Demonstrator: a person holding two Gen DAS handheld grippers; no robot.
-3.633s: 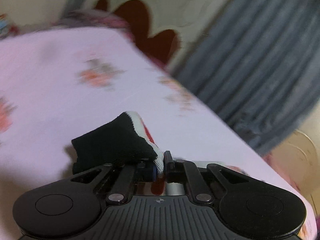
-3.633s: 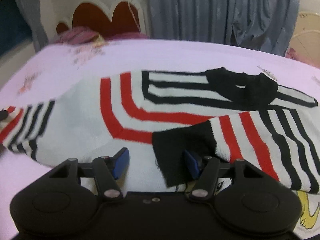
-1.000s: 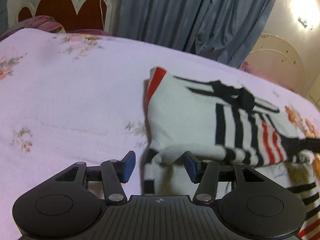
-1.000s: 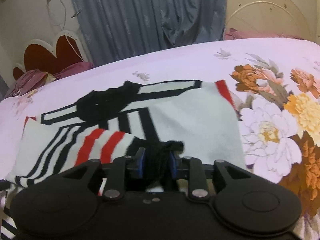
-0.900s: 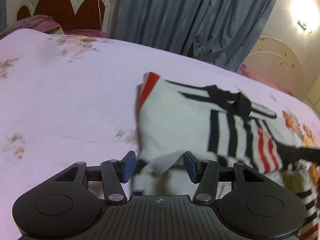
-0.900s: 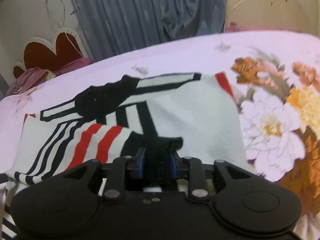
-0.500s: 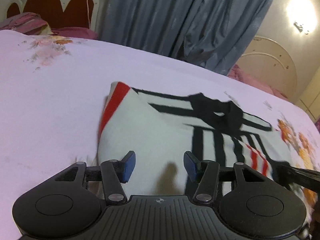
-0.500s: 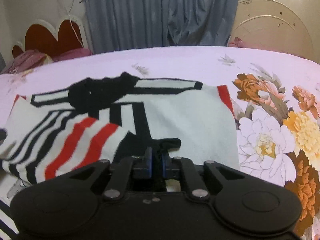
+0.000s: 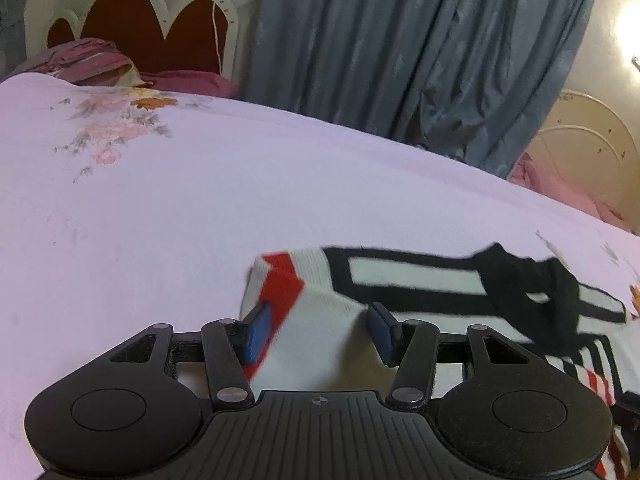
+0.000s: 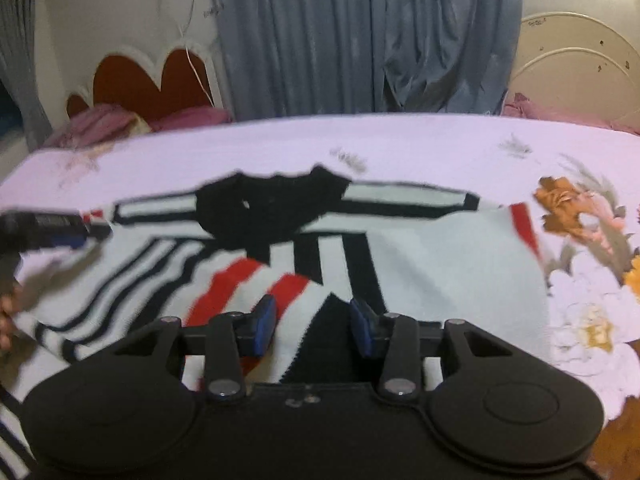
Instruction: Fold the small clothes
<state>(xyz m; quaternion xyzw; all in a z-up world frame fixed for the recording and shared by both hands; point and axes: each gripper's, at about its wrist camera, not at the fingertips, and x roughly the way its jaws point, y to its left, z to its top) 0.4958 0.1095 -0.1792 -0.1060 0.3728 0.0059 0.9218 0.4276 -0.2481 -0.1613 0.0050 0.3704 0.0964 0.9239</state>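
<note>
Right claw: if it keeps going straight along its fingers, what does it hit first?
Probably the striped sweater itself. The right claw, jaws just opened, points down at the folded sleeve's black cuff, which lies loose between its fingers; bedspread lies underneath. Depth is uncertain.

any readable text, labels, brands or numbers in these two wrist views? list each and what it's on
No readable words or numbers in either view.
Left gripper: a small crosshair mark on its body, a symbol only, no letters.
Right gripper: no marking that can be read.
Striped sweater: stripes only, no print or tag showing.
Bedsheet: flower print only.
</note>
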